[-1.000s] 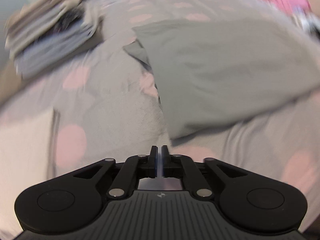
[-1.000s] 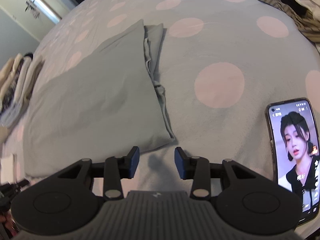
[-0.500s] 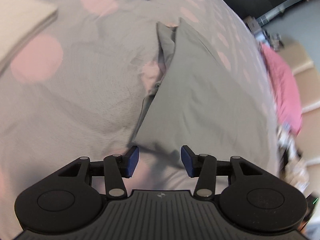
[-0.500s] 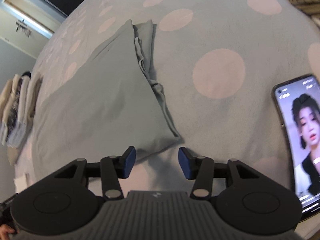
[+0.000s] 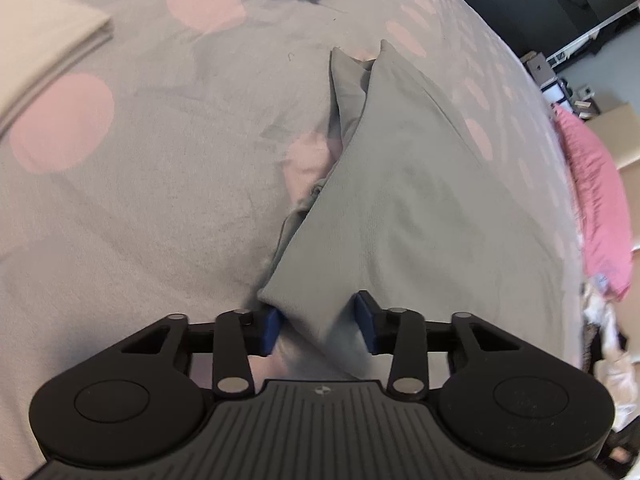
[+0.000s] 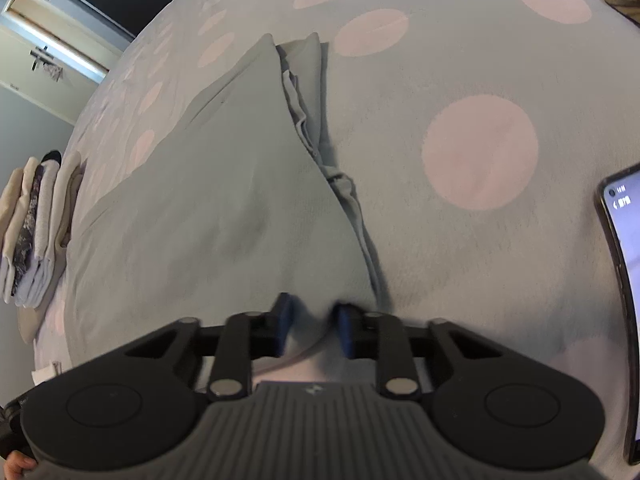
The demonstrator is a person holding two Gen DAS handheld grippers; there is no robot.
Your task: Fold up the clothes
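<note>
While I straddle opposite near corners of the folded grey garment [image 5: 400, 200] | left gripper [image 5: 318, 322] jaws apart, right gripper [image 6: 310, 320] jaws narrowed on its edge, clamp uncertain | long axis runs straight ahead

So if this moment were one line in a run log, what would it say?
step: grasp near edge | left gripper: open, astride corner of grey garment | right gripper: open, jaws narrowing at its edge | surface: dotted bedspread

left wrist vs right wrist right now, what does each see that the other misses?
Left wrist only: a pink pillow at the far right and a folded cream cloth at top left. Right wrist only: a lit phone at the right edge and a stack of folded clothes on the left. Both: the grey garment on the polka-dot bedspread, with the left gripper and the right gripper each straddling a near corner, fingers apart.
</note>
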